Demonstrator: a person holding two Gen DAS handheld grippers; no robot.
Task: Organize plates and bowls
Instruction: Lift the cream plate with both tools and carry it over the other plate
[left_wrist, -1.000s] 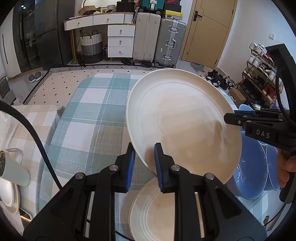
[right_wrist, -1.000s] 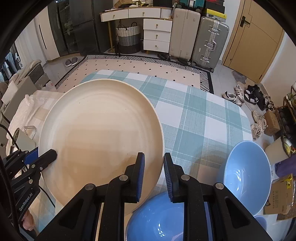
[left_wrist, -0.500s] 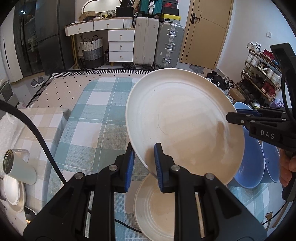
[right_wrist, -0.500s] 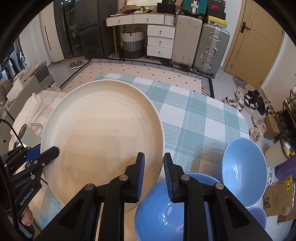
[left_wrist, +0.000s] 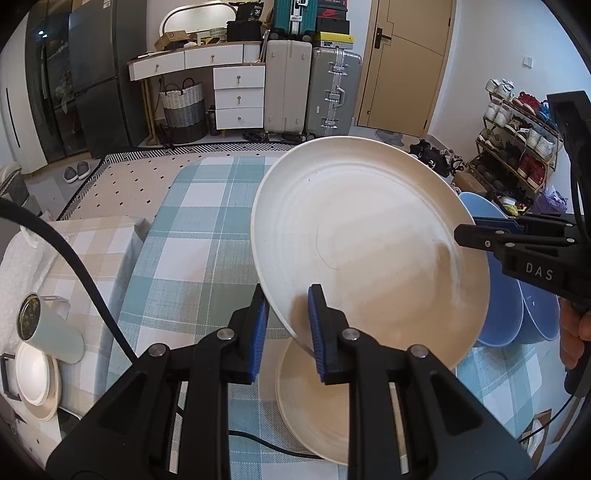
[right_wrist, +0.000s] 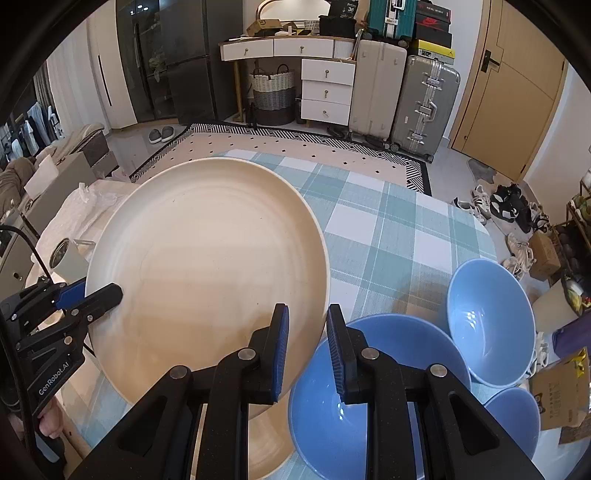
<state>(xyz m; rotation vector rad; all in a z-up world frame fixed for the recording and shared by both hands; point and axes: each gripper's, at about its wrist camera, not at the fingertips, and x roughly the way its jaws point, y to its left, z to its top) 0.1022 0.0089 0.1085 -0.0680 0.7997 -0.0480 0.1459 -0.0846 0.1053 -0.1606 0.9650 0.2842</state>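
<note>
Two grippers hold one big cream plate (left_wrist: 365, 240) up in the air above the desk (left_wrist: 192, 236), tilted. The left gripper (left_wrist: 286, 317) has its fingers clenched on the plate's near rim. The right gripper (right_wrist: 304, 341) pinches the opposite rim. Both point down. Under the plate lies a smaller cream plate (left_wrist: 306, 402), beside blue bowls (right_wrist: 487, 321).

Our left gripper (left_wrist: 284, 325) and right gripper (right_wrist: 304, 345) are matte black linkages with round silver screws and ribbed blue pads on the jaws. One body reads "DAS", the other "GenRobot.AI", both in white. A black cable (left_wrist: 74, 258) trails off.
</note>
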